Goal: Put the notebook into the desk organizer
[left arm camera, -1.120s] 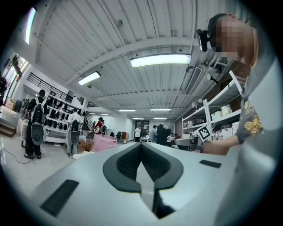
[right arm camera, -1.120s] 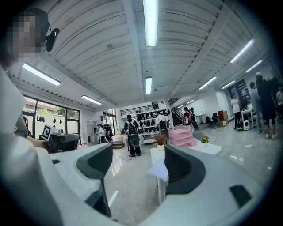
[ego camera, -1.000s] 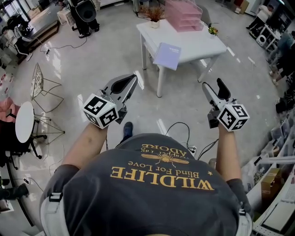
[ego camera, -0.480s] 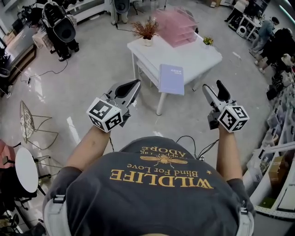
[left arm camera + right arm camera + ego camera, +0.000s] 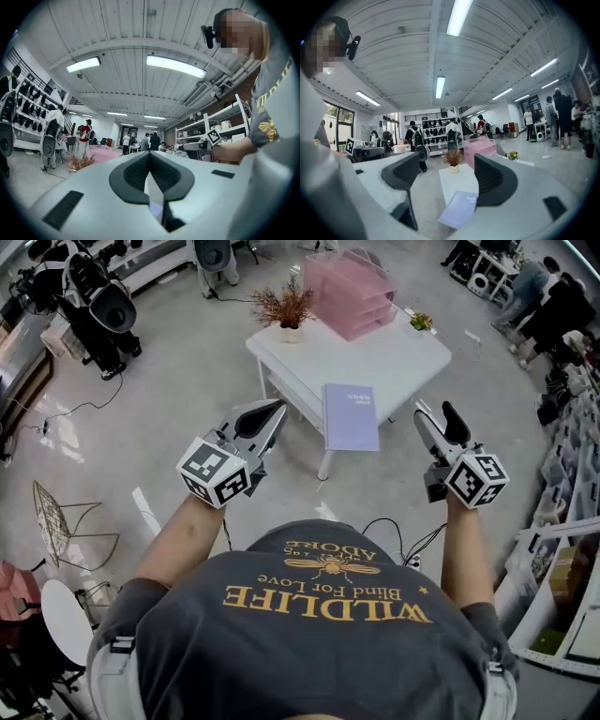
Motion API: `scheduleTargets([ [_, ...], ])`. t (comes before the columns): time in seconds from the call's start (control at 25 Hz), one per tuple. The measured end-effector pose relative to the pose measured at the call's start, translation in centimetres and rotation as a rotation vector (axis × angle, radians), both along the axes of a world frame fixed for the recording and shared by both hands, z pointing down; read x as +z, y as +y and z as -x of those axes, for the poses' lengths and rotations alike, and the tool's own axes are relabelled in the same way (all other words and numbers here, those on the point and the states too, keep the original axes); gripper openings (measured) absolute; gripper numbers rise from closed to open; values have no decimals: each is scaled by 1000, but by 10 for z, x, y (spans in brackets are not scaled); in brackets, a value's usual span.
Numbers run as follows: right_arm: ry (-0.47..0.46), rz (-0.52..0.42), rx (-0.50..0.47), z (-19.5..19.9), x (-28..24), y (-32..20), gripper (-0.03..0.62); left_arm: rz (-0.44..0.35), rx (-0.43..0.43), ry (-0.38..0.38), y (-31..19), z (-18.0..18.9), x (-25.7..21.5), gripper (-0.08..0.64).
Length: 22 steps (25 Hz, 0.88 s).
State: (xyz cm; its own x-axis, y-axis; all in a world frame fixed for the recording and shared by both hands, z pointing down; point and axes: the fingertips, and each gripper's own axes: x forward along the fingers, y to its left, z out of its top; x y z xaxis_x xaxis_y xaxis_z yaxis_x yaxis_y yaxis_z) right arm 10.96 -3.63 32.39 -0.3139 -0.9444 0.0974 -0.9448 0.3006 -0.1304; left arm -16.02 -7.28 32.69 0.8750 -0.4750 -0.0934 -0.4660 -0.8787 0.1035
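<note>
A lavender notebook (image 5: pixel 352 416) lies flat at the near edge of a white table (image 5: pixel 403 357). The pink desk organizer (image 5: pixel 352 279) stands at the table's far side. Both grippers are held in the air short of the table, apart from everything. My left gripper (image 5: pixel 275 412) is shut with nothing in it, its pads meeting in the left gripper view (image 5: pixel 150 157). My right gripper (image 5: pixel 437 420) is open and empty. Between its jaws (image 5: pixel 449 176) the right gripper view shows the notebook (image 5: pixel 459 208), the table (image 5: pixel 459 180) and the organizer (image 5: pixel 480 147).
A dry potted plant (image 5: pixel 284 307) and a small flower pot (image 5: pixel 422 322) stand on the table. A shelf sits under the tabletop. Cables (image 5: pixel 386 523) lie on the floor near my feet. Black equipment (image 5: pixel 98 301) stands far left, shelving (image 5: pixel 562 549) at right, and people (image 5: pixel 553 306) far right.
The table, notebook and organizer have come nearer and lower in the head view as the person walks toward them. Both grippers keep the same pose and state.
</note>
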Motion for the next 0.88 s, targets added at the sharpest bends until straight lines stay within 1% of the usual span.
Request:
scheduleTargets([
  [0.12, -20, 18, -8, -24, 9, -21, 351, 11, -6, -9, -21, -23, 5, 0],
  [0.2, -38, 24, -27, -46, 16, -41, 351, 17, -20, -21, -37, -45, 10, 0],
  [0.36, -86, 25, -106, -89, 32, -96, 351, 37, -82, -58, -70, -92, 19, 0],
  [0.52, -119, 77, -190, -120, 55, -136, 351, 72, -128, -67, -88, -132, 21, 0],
  [0.6, -138, 109, -211, -129, 69, -149, 351, 84, -145, -81, -95, -142, 23, 0],
  [0.72, -157, 160, -222, -132, 91, -162, 351, 106, -157, -95, -108, -146, 30, 0],
  [0.88, -146, 247, -206, -127, 129, -178, 351, 126, -132, -92, -136, -145, 51, 1],
])
